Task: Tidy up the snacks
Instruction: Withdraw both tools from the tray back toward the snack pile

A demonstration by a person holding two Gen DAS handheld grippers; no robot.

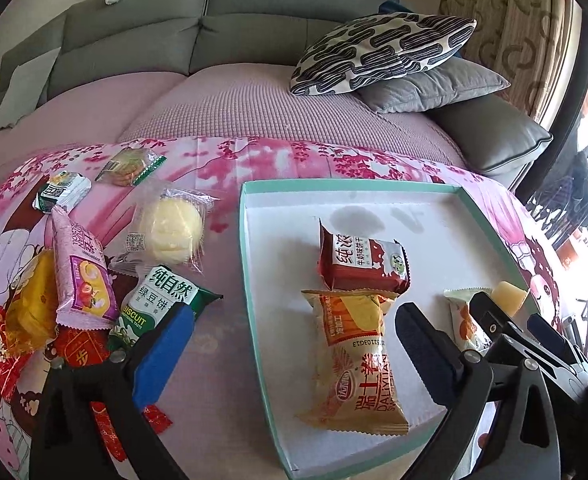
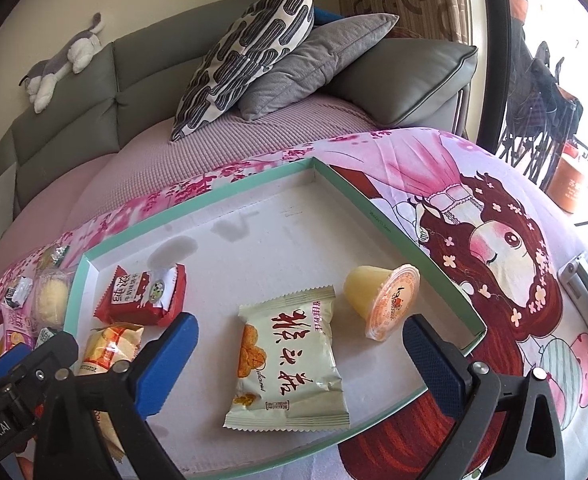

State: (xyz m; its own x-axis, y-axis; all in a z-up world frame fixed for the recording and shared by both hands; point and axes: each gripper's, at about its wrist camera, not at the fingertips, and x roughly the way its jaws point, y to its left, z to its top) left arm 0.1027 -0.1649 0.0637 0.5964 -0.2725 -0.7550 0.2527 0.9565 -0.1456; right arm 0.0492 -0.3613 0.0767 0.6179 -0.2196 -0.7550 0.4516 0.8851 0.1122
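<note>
Both claws are spread wide and pinch nothing. The left claw (image 1: 294,344) hangs over the near left edge of the tray (image 1: 254,280), with the orange snack pack (image 1: 353,360) lying flat in the tray between its fingers, untouched. The right claw (image 2: 299,354) brackets the pale cracker pack (image 2: 290,364), which also lies flat in the tray, clear of both pads. The jelly cup (image 2: 381,300) lies tipped on its side just beyond the right finger, foil lid facing the camera. The red biscuit pack (image 2: 142,294) sits further back on the left side of the tray. Unsorted snacks lie on the tabletop left of the tray: the green biscuit pack (image 1: 154,304) just beside the left claw's blue pad, the purple roll pack (image 1: 84,276), a clear-wrapped round pastry (image 1: 170,232), and more behind them. Judging by looks, all are light. The film wrappers look slick and crinkly and their contents likely crush, so a gentle pinch across the narrow width mid-body seems best, not on the crimped ends. The pastry looks soft and needs a light squeeze. The cup seems stiff but tapered and may roll or slip; taking it across the body near the rim looks safest.
</note>
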